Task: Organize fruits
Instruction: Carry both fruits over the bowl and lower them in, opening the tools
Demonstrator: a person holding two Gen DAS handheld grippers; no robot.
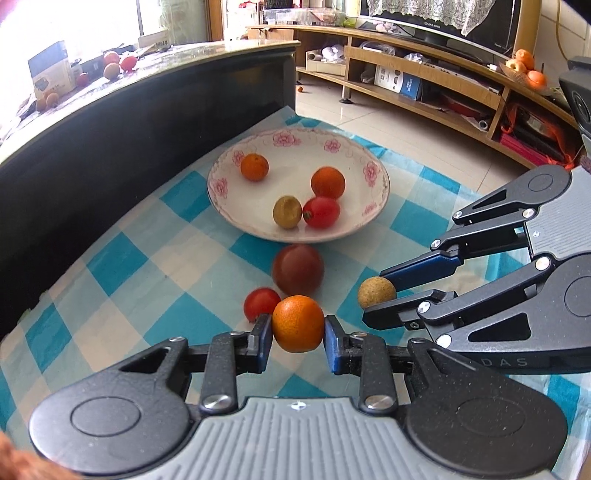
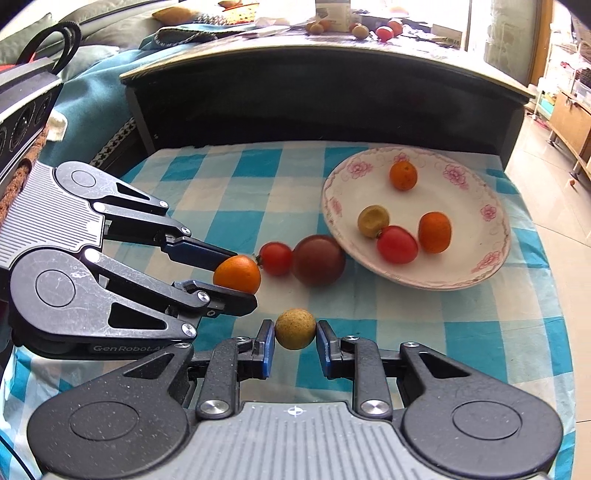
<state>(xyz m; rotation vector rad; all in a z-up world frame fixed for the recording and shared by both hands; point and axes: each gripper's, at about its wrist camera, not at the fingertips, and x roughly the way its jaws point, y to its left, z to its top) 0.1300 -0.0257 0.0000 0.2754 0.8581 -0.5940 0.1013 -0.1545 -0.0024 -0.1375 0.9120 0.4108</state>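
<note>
Near plate (image 1: 373, 218) edge: grippers w/ fruit.

We see a blue-and-white checked cloth (image 1: 155, 258) spread over the bench, with a dark raised counter (image 1: 110, 147) just behind it. Beyond stands a wooden TV stand (image 1: 424, 70) carrying a television (image 1: 461, 18) draped in lace — and a teal cushion (image 2: 99, 81) lies at the left.

I worked in a home living room: a television (image 1: 443, 18) under a lace cover stood on a wooden media shelf (image 1: 424, 66), above tiled floor (image 1: 369, 114), with a cushioned sofa (image 2: 92, 66) nearby.
</note>
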